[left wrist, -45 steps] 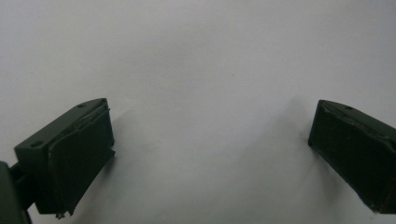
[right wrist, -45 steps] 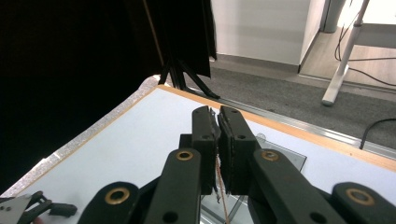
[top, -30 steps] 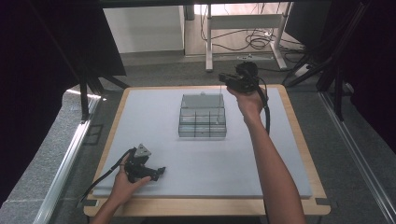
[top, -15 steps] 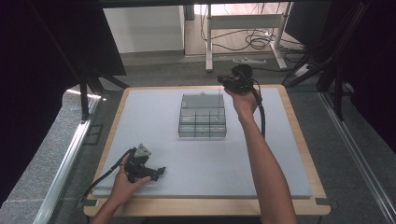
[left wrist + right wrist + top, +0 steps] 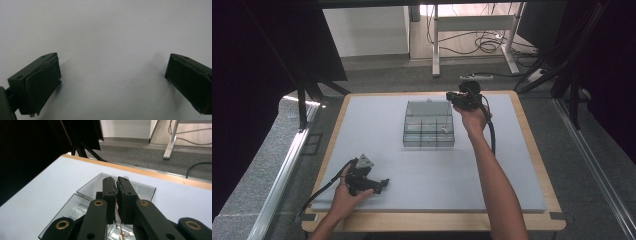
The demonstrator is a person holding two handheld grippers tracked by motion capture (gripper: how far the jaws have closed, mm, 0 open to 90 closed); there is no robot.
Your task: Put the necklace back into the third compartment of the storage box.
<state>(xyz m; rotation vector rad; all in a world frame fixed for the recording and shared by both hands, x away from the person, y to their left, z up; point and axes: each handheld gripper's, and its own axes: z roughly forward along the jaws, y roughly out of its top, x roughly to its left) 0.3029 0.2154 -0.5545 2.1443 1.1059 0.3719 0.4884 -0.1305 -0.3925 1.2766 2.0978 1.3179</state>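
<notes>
A clear plastic compartment box (image 5: 428, 131) with its lid (image 5: 428, 107) standing open sits on the white mat, toward the back middle. My right gripper (image 5: 452, 96) hovers at the box's back right corner. In the right gripper view its jaws (image 5: 116, 180) are pressed together over the box (image 5: 75, 207), shut on a thin copper-coloured chain (image 5: 116, 213) that hangs down between them toward a compartment. My left gripper (image 5: 383, 184) rests low at the front left of the mat. Its jaws (image 5: 112, 72) stand wide open over bare mat with nothing between them.
The white mat (image 5: 512, 165) covers a wood-rimmed table (image 5: 532, 150). Beyond the far edge are a desk leg (image 5: 435, 45) and floor cables (image 5: 484, 46). Dark stands (image 5: 304, 100) flank the table on the left, and more on the right (image 5: 569, 80).
The right hand has come down and a little left, closer to the box's back right corner, jaws still shut. The left hand and gripper have stayed where they were.
</notes>
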